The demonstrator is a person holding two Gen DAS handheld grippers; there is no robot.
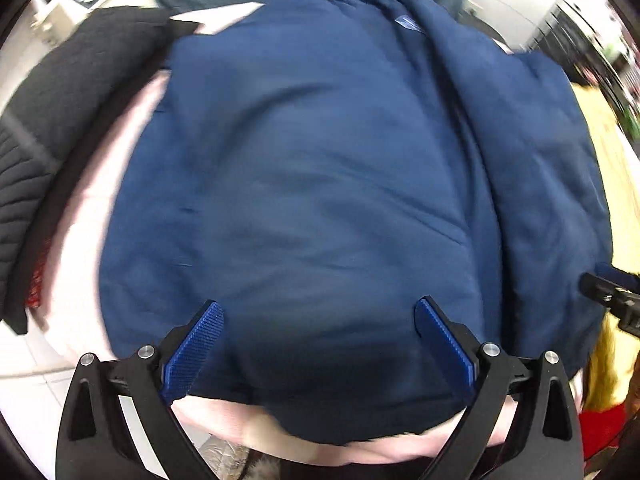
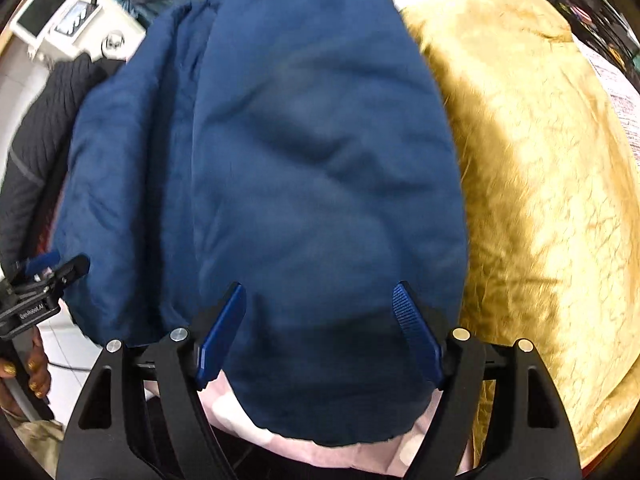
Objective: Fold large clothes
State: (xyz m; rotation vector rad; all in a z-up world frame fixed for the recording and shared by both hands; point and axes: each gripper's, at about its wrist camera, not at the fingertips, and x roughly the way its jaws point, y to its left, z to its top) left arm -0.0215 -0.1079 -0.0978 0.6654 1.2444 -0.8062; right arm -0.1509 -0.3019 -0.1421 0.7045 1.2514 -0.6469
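A large navy blue garment (image 1: pixel 320 160) lies spread on a pink sheet (image 1: pixel 88 208), with one side folded over itself along a lengthwise crease. My left gripper (image 1: pixel 320 306) hangs above its near hem, jaws wide open and nothing between the blue pads. The right wrist view shows the same garment (image 2: pixel 312 140) from its other side. There my right gripper (image 2: pixel 320 291) also stands open over the near hem, its pads clear of the cloth. Each gripper shows at the edge of the other's view: the right gripper (image 1: pixel 608 292) and the left gripper (image 2: pixel 48 276).
A black ribbed garment (image 1: pixel 60 120) lies left of the navy one. A gold crinkled fabric (image 2: pixel 540 160) covers the right side. A white appliance (image 2: pixel 52 12) stands at the far left. A person's hand (image 2: pixel 24 368) holds the left gripper's handle. Pale tiled floor (image 1: pixel 24 364) shows below the sheet's edge.
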